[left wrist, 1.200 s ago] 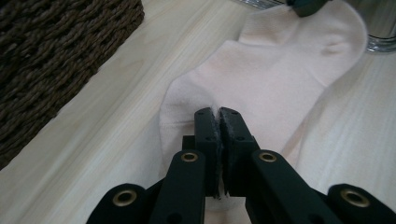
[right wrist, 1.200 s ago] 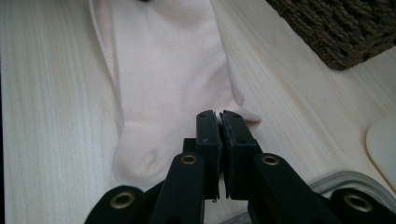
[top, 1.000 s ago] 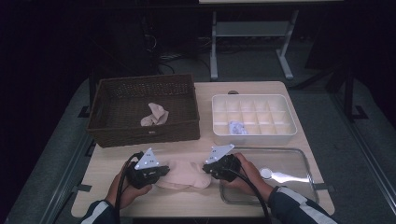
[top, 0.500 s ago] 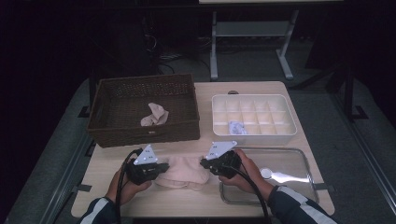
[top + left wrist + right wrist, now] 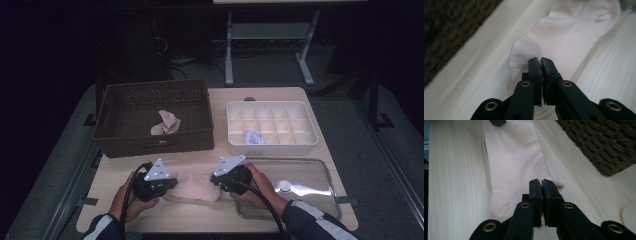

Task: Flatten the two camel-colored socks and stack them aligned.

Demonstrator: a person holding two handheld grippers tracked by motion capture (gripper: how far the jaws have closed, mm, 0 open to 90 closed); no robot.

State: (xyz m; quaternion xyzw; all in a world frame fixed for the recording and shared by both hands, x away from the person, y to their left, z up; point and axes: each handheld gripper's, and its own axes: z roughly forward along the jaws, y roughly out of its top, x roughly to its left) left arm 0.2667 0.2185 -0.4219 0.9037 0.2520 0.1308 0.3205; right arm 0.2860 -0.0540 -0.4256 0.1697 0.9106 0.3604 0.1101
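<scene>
A pale pink sock [image 5: 192,187] [image 5: 574,35] [image 5: 511,162] lies flat on the wooden table near its front edge, stretched between the two grippers. My left gripper [image 5: 170,184] [image 5: 541,60] is at the sock's left end, jaws shut, with a raised fold of fabric pinched at their tips. My right gripper [image 5: 216,180] [image 5: 540,180] is at the sock's right end, jaws shut over the sock's edge. A hand holds each gripper from the bottom of the high view.
A dark wicker basket [image 5: 150,145] stands at the back left with another pale sock [image 5: 166,122] inside. A white compartment tray [image 5: 272,143] at the back right holds a small packet [image 5: 254,136]. A metal tray [image 5: 320,164] with a round object [image 5: 285,186] sits right of my right hand.
Both grippers stay at the sock's ends, and the sock lies in the same place. Nothing has visibly moved.
</scene>
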